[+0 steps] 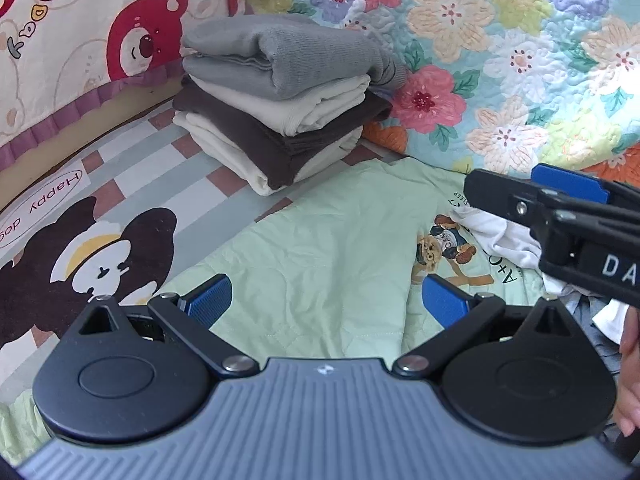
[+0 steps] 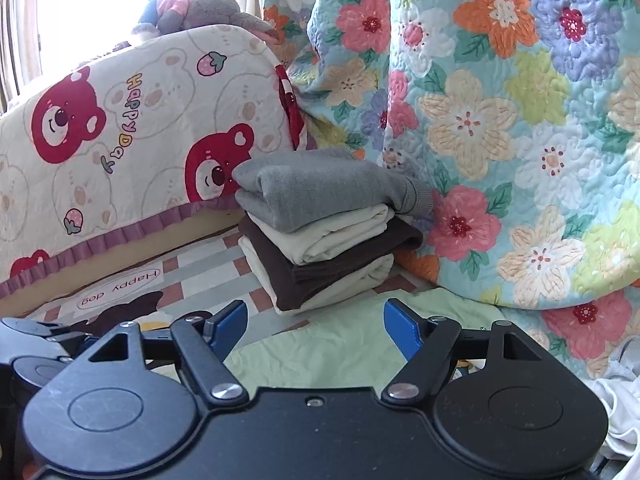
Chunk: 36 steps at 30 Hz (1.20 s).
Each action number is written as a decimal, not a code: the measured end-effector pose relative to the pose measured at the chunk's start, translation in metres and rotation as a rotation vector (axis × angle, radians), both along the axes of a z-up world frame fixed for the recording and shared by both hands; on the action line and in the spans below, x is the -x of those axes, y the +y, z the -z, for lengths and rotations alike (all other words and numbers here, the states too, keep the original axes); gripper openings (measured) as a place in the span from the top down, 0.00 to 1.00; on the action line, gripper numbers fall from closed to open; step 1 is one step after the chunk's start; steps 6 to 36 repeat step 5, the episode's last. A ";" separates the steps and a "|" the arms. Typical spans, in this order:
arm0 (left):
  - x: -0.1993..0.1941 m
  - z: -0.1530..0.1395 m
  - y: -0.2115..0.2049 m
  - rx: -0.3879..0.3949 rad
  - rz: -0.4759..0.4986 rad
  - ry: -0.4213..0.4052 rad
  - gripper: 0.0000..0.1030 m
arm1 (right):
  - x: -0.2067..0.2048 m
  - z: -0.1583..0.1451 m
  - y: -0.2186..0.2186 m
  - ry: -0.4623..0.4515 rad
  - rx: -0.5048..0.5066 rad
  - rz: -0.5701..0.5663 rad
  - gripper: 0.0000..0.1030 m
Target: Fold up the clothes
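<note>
While the pale green cotton T-shirt with a bear print (image 1: 320,264) lies flat on the bedspread, directly ahead of and under the left gripper (image 1: 326,300), both grippers stand wide and empty. The right gripper (image 2: 316,332) hovers over the shirt's right side. The near hem is cut off; the folded stack (image 1: 280,100) sits beyond.

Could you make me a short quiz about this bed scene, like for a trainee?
1. True or false: the left tongs are clamped on the green T-shirt.
2. Which colour tops the folded stack? A brown, B grey, C cream.
3. Fill in: the quilt behind the stack is printed with ____.

Key: 1 false, both the left and right tongs are open and empty. 2 B. 3 flowers.
</note>
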<state>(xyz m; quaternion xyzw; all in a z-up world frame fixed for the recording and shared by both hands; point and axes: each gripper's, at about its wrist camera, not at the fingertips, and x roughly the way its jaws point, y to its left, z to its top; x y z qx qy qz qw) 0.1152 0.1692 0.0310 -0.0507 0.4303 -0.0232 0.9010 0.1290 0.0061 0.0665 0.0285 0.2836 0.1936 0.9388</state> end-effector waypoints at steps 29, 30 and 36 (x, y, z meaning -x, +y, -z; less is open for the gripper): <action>0.001 0.000 -0.003 0.009 0.010 0.000 0.00 | 0.000 0.003 0.004 0.008 0.007 -0.019 0.23; 0.001 0.000 -0.003 0.009 0.010 0.000 0.00 | 0.000 0.003 0.004 0.008 0.007 -0.019 0.23; 0.001 0.000 -0.003 0.009 0.010 0.000 0.00 | 0.000 0.003 0.004 0.008 0.007 -0.019 0.23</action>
